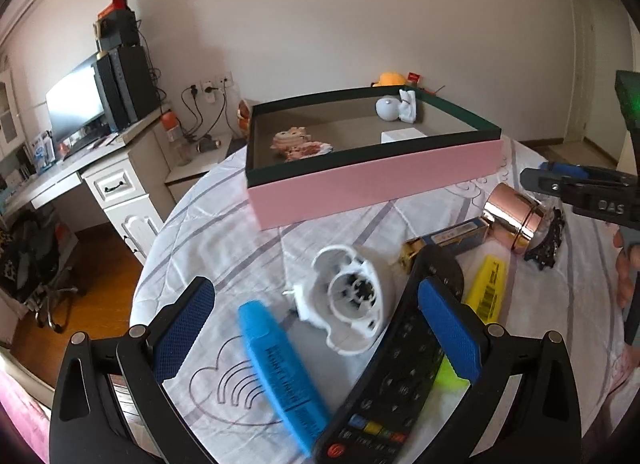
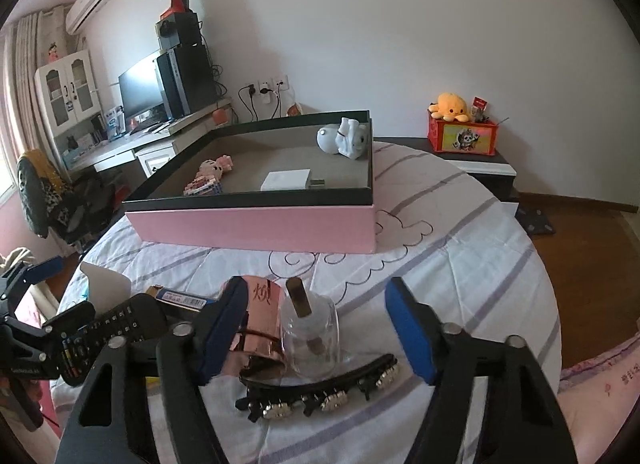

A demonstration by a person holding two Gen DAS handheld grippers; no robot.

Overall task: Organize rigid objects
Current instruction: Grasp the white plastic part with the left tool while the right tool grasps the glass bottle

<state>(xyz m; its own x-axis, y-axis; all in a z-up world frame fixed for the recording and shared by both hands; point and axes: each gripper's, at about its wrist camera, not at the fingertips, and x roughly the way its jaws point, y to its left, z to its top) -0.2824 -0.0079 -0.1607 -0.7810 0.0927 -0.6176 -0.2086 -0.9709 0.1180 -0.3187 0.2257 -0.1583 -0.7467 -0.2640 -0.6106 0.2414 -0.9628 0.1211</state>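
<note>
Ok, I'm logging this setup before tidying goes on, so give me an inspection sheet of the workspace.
Surface: striped sheet, lying flat.
Job's things: pink box holds three items; remote, blue marker, white part, copper-capped bottle, hair clip lie outside.
Clutter: yellow marker, small blue box.
Grippers: left claw open; right claw open around the bottle.
Cables: plugged into wall sockets.
Surroundings: desk, monitor.

The box (image 2: pixel 256 226) was pink outside with a dark green rim; the highlighters were blue (image 1: pixel 276 368) and yellow (image 1: pixel 486 288); the bottle cap (image 2: pixel 260 328) was rose-gold.
</note>
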